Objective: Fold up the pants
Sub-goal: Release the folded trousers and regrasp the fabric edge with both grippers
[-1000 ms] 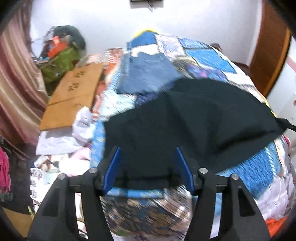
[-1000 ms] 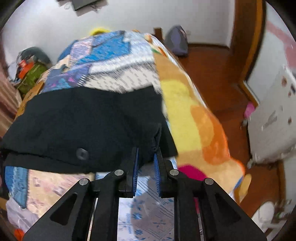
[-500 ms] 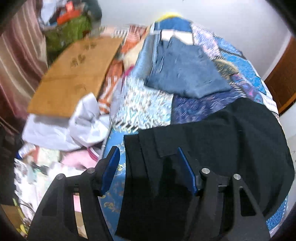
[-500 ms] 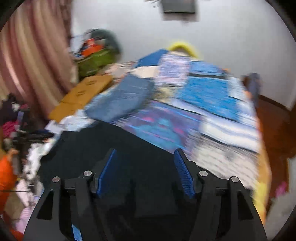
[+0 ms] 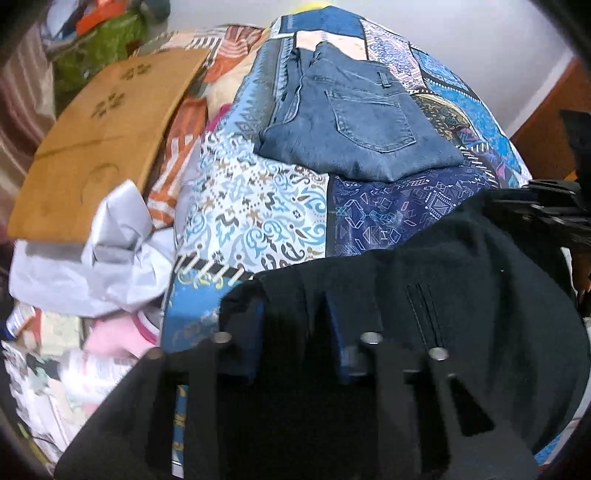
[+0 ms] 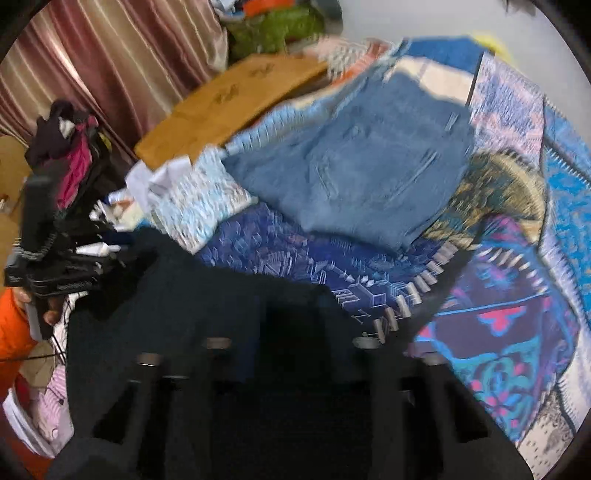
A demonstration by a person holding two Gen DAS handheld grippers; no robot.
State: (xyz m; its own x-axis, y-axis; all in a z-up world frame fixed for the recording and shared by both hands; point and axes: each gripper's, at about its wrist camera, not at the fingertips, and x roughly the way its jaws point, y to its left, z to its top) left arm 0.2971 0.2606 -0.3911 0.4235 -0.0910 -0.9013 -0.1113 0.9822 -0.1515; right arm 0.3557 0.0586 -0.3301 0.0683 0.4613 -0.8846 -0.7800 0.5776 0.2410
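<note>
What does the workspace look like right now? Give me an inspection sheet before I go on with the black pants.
Surface: bed with a patchwork quilt, mostly blue patterns.
Job's things: black pants spread on the near part of the quilt.
Clutter: folded jeans further back on the quilt; crumpled white cloth and a wooden board by the bed's edge.
Grippers: left gripper over the black pants, its fingers apart with dark cloth between them; right gripper also over the pants, fingers apart; grip on the cloth cannot be told.
Cables: nothing seen.
Surroundings: striped curtain, green bag, white wall.
</note>
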